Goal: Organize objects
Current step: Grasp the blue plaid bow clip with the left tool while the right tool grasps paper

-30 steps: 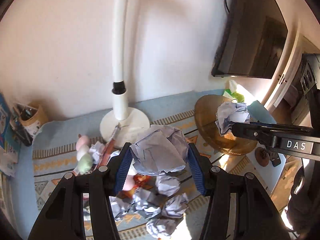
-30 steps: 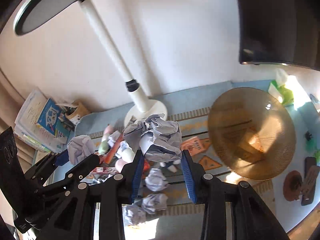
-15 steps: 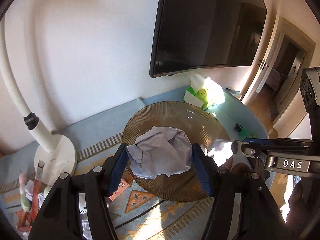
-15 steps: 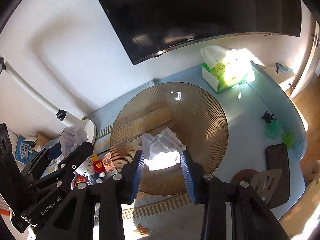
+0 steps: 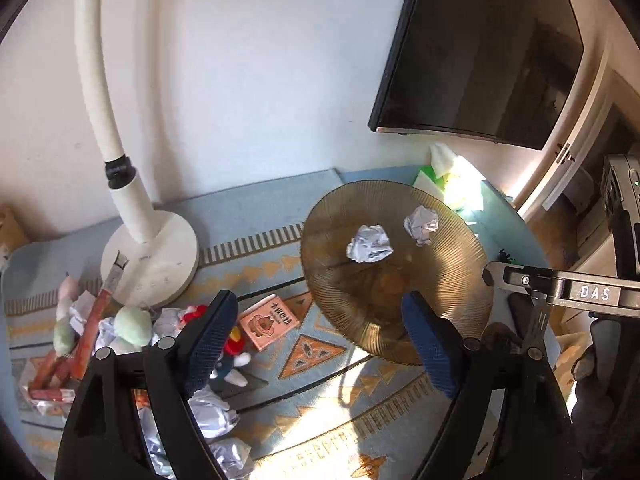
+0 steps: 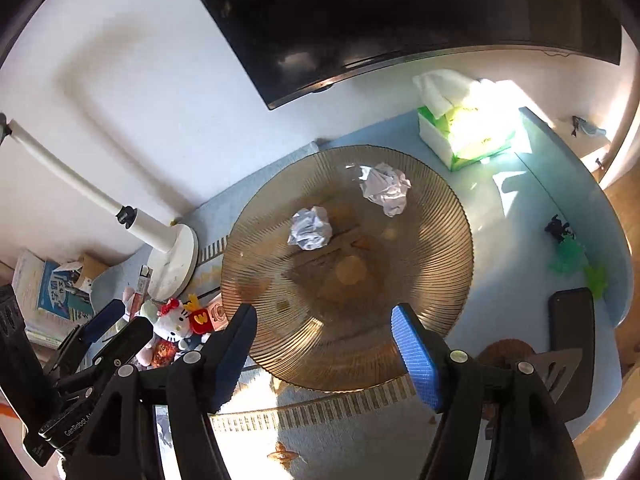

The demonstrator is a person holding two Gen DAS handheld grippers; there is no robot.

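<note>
Two crumpled balls of white paper lie apart inside the ribbed amber glass bowl [image 6: 436,240]: one paper ball [image 6: 310,228] near its centre, the other paper ball [image 6: 385,188] toward its far rim. The left gripper [image 5: 316,340] hangs at the bowl's near-left edge, blue-padded jaws spread wide, holding nothing. The right gripper [image 6: 324,344] hovers over the bowl's near rim, equally wide and empty.

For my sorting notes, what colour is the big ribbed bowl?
Translucent amber-brown bowl, clearest in the right wrist view.
</note>
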